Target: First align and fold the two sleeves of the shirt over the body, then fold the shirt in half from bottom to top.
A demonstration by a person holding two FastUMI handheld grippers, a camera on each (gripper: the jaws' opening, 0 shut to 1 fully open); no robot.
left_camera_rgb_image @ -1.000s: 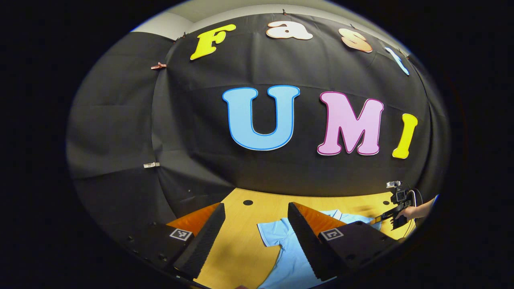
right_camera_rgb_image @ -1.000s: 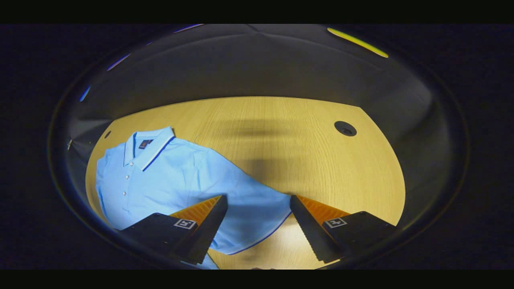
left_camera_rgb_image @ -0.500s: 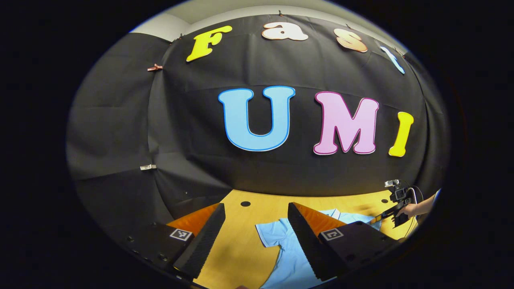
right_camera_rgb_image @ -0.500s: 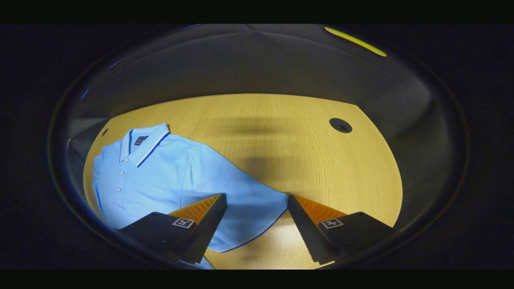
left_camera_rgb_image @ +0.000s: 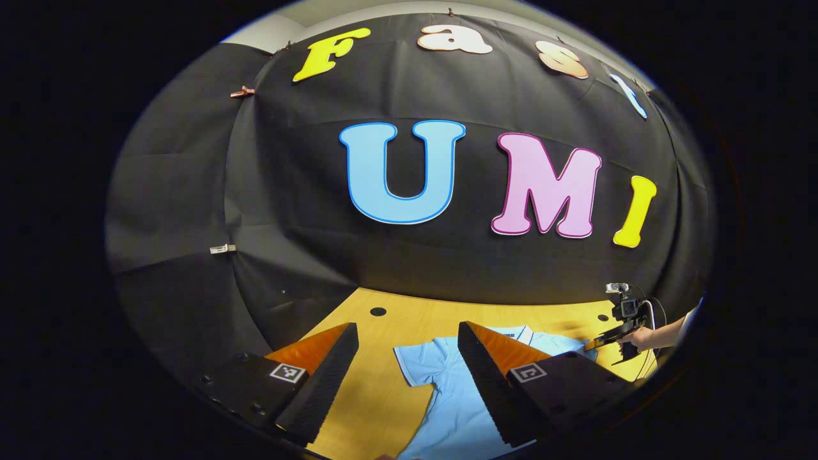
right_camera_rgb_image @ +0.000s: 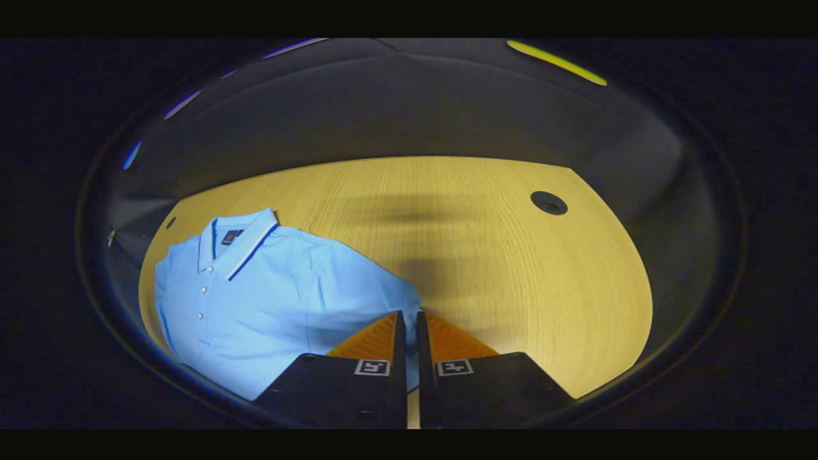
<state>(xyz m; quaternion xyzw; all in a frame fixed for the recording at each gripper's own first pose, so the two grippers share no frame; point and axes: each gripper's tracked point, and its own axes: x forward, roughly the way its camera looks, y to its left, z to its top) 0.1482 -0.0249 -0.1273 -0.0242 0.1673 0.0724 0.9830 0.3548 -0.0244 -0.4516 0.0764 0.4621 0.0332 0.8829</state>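
Observation:
A light blue polo shirt [right_camera_rgb_image: 268,294] with a white, dark-edged collar lies face up on the wooden table [right_camera_rgb_image: 498,255]. My right gripper [right_camera_rgb_image: 409,313] is shut on the end of the sleeve that reaches toward it, and a thin strip of blue cloth shows between its fingers. In the left gripper view, my left gripper [left_camera_rgb_image: 407,327] hangs open above the table, with the shirt's other sleeve [left_camera_rgb_image: 422,361] lying just beyond and below its fingers. Far off at the right edge of that view, a hand [left_camera_rgb_image: 642,337] holds the right gripper [left_camera_rgb_image: 620,322] at the shirt's far side.
Round cable holes sit in the table top [right_camera_rgb_image: 548,203] [left_camera_rgb_image: 378,311]. The black cloth wall [left_camera_rgb_image: 287,211] closes off the back of the table. Bare wood [left_camera_rgb_image: 377,396] lies left of the shirt under my left gripper.
My right gripper has gone from wide open to shut on the sleeve end. The left gripper has shifted slightly, so the shirt sits further left in its view.

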